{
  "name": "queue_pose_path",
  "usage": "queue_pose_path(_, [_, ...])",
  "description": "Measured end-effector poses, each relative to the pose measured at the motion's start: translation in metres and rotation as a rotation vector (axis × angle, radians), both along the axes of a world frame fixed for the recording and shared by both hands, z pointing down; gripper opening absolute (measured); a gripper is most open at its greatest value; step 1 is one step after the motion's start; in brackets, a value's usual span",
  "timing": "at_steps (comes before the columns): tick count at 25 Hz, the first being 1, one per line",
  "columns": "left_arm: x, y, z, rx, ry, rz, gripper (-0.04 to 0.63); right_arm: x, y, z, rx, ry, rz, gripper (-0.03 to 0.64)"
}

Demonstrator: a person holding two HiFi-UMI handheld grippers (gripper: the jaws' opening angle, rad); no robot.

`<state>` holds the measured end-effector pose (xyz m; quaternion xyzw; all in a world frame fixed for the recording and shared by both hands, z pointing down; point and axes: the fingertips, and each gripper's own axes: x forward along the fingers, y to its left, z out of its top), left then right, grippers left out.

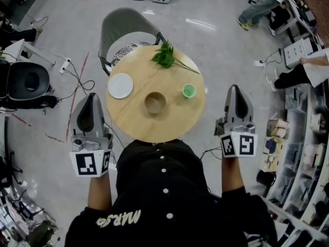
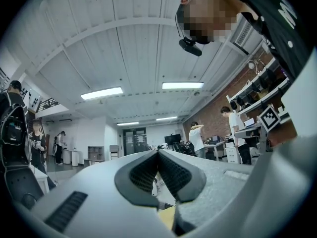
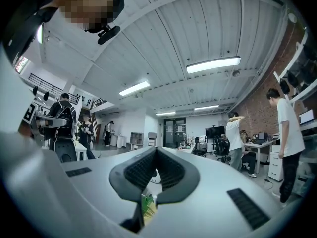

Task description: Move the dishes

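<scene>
At a round wooden table [image 1: 128, 121] in an open office, a person in a black buttoned top stands with a hand-held gripper in each hand. Both are held level, out to either side of the tabletop.

The left hand-held gripper [image 1: 92, 95] hangs just beside the table's left rim. The right hand-held gripper [image 1: 235, 88] is well clear of the right rim. Neither touches a dish. The left gripper view shows the left one's ribbed dark pads pressed together with nothing between them, and the right gripper view shows the same of the right one.

The dishes sit apart from one another on the table:
- a white plate [image 1: 120, 85] towards the left
- a brown bowl [image 1: 155, 103] near the middle
- a small green cup [image 1: 189, 90] towards the right

A leafy green sprig [image 1: 165, 55] lies at the far edge, in front of a grey chair [image 1: 123, 24].

Little writing can be read. Each gripper's cube carries square black-and-white markers [image 1: 87, 163], which are patterns rather than words. White lettering [image 1: 119, 219] on the person's top shows upside down at the bottom of the head view and is too distorted to read with certainty.

Both gripper views look out under a white panelled ceiling with strip lights. People stand at desks along a brick wall.
</scene>
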<state>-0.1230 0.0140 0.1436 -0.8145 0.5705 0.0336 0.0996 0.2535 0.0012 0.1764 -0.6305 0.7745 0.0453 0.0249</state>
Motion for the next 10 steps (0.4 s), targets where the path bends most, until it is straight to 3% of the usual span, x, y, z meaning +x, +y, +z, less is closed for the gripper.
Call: queue_pose_path(10, [-0.0059, 0.0001, 0.0044, -0.02, -0.008, -0.021, 0.003, -0.0075, -0.0055, 0.0001, 0.001, -0.004, -0.011, -0.005])
